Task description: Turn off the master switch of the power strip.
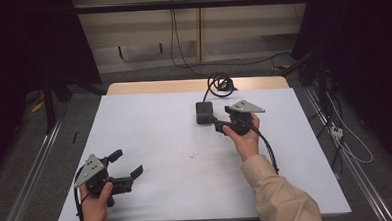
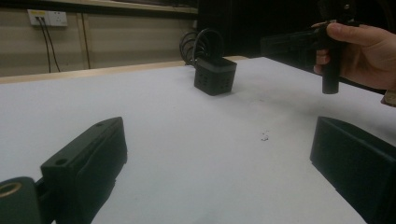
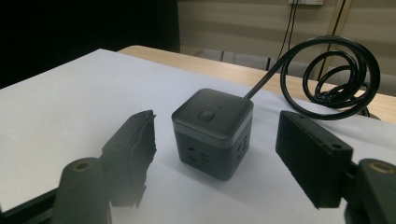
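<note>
A black socket cube point(image 3: 212, 133) is set on the white table point(image 1: 150, 142), toward the far side. The right gripper point(image 3: 215, 154) is held just before it, jaws wide. The left gripper point(image 1: 129, 163) is held near the front corner, jaws wide too.

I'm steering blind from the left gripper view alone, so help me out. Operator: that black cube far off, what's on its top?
Observer: The right gripper view shows a small button on the top of the power cube, and sockets on its side faces.
Operator: Is the right claw on it?
Observer: No. The right claw is open, its jaws standing either side of the cube with gaps, not touching.
Operator: Where does its cable go?
Observer: In the high view the cable lies coiled behind the cube, at the far edge of the white sheet.
</note>
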### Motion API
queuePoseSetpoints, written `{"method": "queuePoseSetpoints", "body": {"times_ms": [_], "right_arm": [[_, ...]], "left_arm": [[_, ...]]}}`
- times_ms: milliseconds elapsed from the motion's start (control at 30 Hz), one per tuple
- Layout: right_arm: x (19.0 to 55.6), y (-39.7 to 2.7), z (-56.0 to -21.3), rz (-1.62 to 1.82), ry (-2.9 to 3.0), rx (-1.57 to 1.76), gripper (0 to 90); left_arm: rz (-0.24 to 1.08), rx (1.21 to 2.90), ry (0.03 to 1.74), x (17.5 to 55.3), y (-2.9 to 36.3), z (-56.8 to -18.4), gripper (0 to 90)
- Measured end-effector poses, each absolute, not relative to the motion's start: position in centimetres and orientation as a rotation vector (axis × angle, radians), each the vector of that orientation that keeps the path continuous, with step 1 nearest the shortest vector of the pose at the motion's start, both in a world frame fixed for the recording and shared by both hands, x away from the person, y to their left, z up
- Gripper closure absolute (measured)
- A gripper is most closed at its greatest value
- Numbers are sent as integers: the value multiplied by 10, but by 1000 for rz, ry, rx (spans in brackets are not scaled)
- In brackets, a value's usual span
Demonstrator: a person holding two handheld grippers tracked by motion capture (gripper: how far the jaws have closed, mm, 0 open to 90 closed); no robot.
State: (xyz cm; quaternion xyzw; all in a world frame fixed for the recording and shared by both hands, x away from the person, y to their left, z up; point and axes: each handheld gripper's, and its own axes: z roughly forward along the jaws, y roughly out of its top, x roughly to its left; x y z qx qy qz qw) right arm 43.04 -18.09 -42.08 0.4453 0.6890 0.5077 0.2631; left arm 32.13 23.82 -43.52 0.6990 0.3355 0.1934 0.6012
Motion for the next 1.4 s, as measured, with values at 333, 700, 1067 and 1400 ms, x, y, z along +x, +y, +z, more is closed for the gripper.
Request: {"method": "queuePoseSetpoints", "body": {"times_ms": [333, 700, 1067, 1400], "right_arm": [[436, -179, -420, 1387, 1872, 1203, 393], [446, -182, -422, 1382, 1877, 1212, 616], [455, -176, -421, 1383, 1908, 1203, 690], [461, -179, -428, 1388, 1903, 1230, 775]], "left_arm": [[440, 1627, 768, 323, 235, -435, 37], [437, 1625, 761, 324, 233, -435, 37], [437, 1626, 762, 323, 234, -435, 37], [440, 1627, 764, 323, 234, -435, 37]]}}
